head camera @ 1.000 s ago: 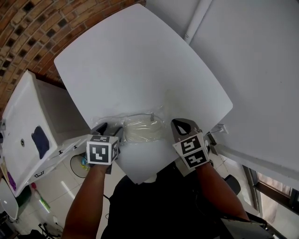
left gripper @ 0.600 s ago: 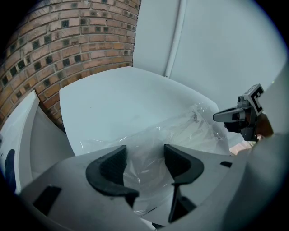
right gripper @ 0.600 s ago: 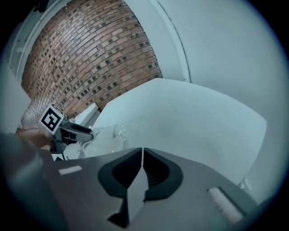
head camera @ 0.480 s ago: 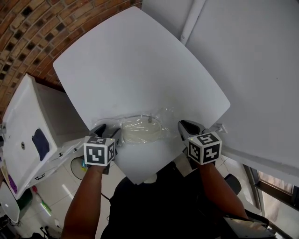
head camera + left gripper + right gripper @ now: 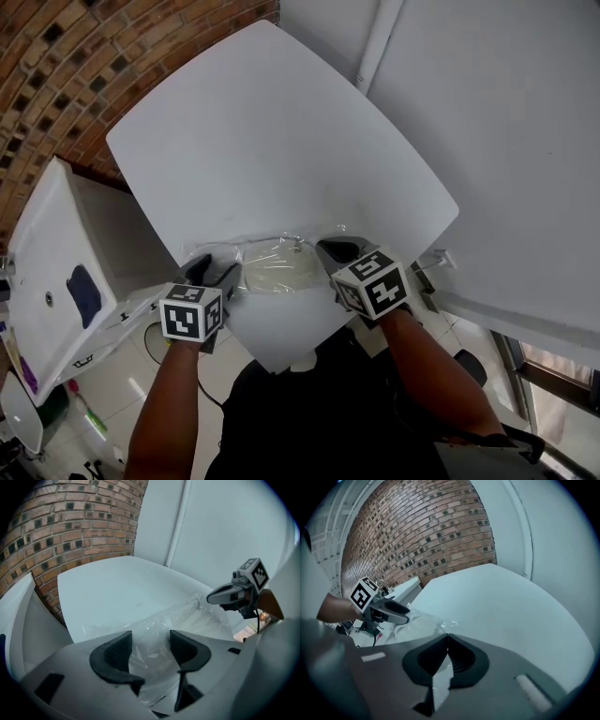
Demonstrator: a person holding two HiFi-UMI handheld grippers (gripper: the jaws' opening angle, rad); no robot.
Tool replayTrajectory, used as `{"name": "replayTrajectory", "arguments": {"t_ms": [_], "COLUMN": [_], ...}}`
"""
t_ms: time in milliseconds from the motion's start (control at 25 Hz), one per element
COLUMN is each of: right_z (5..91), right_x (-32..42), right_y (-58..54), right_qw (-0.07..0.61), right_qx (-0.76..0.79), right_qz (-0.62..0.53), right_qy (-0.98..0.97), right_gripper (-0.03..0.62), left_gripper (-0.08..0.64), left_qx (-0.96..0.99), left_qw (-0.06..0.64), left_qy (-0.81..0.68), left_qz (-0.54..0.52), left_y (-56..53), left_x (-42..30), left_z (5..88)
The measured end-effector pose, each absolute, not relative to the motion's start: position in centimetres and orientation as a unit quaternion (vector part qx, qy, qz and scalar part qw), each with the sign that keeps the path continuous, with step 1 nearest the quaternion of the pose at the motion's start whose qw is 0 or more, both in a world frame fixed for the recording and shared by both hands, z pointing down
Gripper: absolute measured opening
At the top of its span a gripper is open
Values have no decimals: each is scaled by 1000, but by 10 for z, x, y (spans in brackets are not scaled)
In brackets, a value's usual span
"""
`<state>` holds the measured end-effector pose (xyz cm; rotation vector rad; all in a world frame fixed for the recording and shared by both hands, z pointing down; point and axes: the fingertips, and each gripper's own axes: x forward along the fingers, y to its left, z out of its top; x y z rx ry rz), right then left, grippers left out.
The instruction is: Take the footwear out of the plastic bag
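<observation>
1. Table (image 5: pixel 281 141): white top with rounded corners, filling the middle of the head view. Bare apart from item 2.
2. Plastic bag (image 5: pixel 246 253): clear and crinkled, lying flat on the table at 6 o'clock from the table's centre, just inside the near edge. It also shows in the left gripper view (image 5: pixel 187 618).
3. Footwear (image 5: pixel 279 270): pale, cream-coloured and wholly inside the plastic bag. Its shape is blurred by the film, and the kind cannot be told.
4. Left gripper (image 5: pixel 221 275): at 9 o'clock of the bag, at its end.
   - In the left gripper view (image 5: pixel 151 648) the jaws stand released and well apart.
   - Loose bag film lies in the gap between them, unclamped.
   - Its marker cube (image 5: pixel 190 315) is at 6 o'clock of the jaws.
5. Right gripper (image 5: pixel 330 251): at 3 o'clock of the bag.
   - In the right gripper view (image 5: pixel 448 637) the jaws are clenched, tips meeting.
   - A strip of the bag's film is pinched between them.
   - Its marker cube (image 5: pixel 372 284) is at 5 o'clock of the jaws.
6. Cross-views: the right gripper shows at 2 o'clock in the left gripper view (image 5: pixel 228 595). The left gripper shows at 9 o'clock in the right gripper view (image 5: pixel 393 613).
7. Brick wall (image 5: pixel 94 66): at 10 o'clock beyond the table.
8. White cabinet (image 5: pixel 47 244): at 9 o'clock, beside the table.
</observation>
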<state>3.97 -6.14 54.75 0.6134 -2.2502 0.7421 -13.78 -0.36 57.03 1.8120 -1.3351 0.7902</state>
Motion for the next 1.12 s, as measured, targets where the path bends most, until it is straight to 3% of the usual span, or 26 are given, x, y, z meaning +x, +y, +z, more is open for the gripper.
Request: {"name": "replayTrajectory", "arguments": {"t_ms": [440, 600, 920, 1120], "right_z": [588, 581, 545, 556], "right_x": [65, 65, 73, 79], "right_y": [-80, -78, -47, -24], "right_qw": [407, 393, 297, 304], "right_qx": [269, 268, 245, 221], "right_qz": [319, 326, 405, 414], "right_qy": [-813, -817, -829, -829], "right_gripper": [3, 3, 27, 60], "left_gripper": [259, 259, 259, 233], "left_qx": [709, 708, 711, 717], "left_qw": [370, 370, 382, 360], "left_qy": [-521, -527, -525, -532], "left_qz": [298, 290, 269, 272], "left_y": [-5, -4, -7, 1], "left_x": [-138, -139, -141, -141], "left_z": [569, 568, 560, 538]}}
